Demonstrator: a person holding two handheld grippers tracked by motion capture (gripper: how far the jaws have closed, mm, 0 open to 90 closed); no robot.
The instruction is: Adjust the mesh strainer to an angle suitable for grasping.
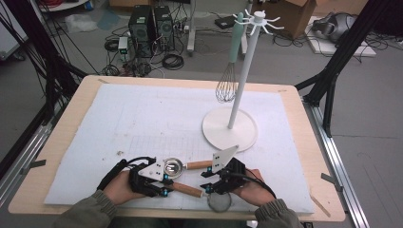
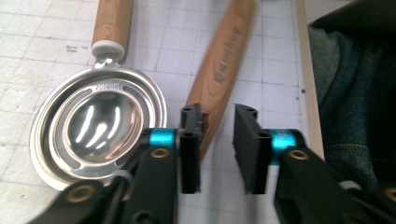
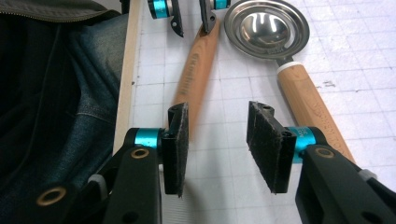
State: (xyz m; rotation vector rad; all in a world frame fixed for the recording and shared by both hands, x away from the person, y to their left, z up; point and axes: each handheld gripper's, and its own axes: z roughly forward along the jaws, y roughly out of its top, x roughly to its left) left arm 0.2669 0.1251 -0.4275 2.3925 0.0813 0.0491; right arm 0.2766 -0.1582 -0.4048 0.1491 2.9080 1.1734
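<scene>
A strainer lies at the mat's front edge, its wooden handle (image 1: 186,190) running left from the mesh head (image 1: 219,202). My left gripper (image 1: 166,185) stands open at the handle's free end. In the left gripper view the handle (image 2: 224,70) is blurred, and its tip rests against one jaw of the gripper (image 2: 217,121), apart from the other jaw. My right gripper (image 1: 207,180) is open too. In the right gripper view the handle (image 3: 194,74) passes behind one jaw of that gripper (image 3: 217,116), and bare mat shows between the pads. A metal egg separator (image 1: 172,167) (image 2: 100,123) (image 3: 266,25) with a wooden handle lies just beyond.
A white hook stand on a round base (image 1: 230,128) rises at the right middle of the white mat (image 1: 142,118), with a whisk (image 1: 228,80) hanging from it. The table's wooden front edge (image 3: 126,84) and the person's lap lie close behind both grippers.
</scene>
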